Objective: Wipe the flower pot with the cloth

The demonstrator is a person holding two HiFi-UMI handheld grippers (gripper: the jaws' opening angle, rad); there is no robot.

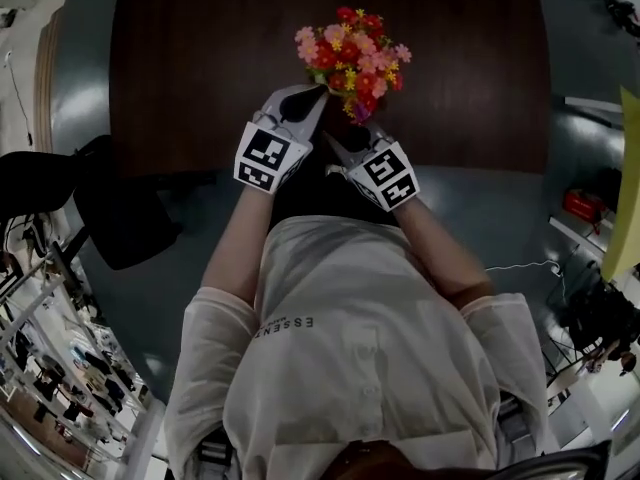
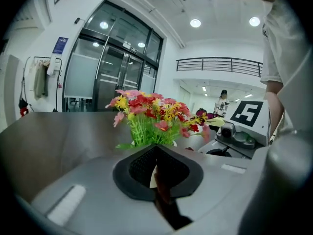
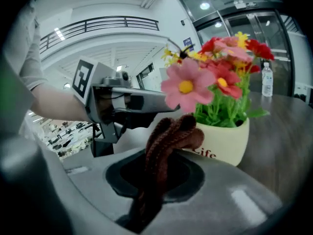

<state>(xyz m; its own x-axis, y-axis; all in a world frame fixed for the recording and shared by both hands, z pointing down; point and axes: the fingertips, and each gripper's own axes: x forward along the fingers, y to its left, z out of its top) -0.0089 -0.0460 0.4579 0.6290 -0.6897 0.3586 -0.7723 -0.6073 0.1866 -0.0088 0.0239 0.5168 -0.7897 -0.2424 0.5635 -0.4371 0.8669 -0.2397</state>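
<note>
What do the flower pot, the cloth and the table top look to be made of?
Small cream round flower pot: probably glazed ceramic, smooth with a soft sheen and printed lettering; could be plastic.
Dark brown ribbed cloth: soft knit or terry, rope-like ribs, matte.
Dark brown table top: wood or wood-look laminate, faint grain, satin.

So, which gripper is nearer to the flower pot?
Right, it seems. The right gripper, holding the cloth, is just beside the flower pot; the left gripper sits a little further back.
</note>
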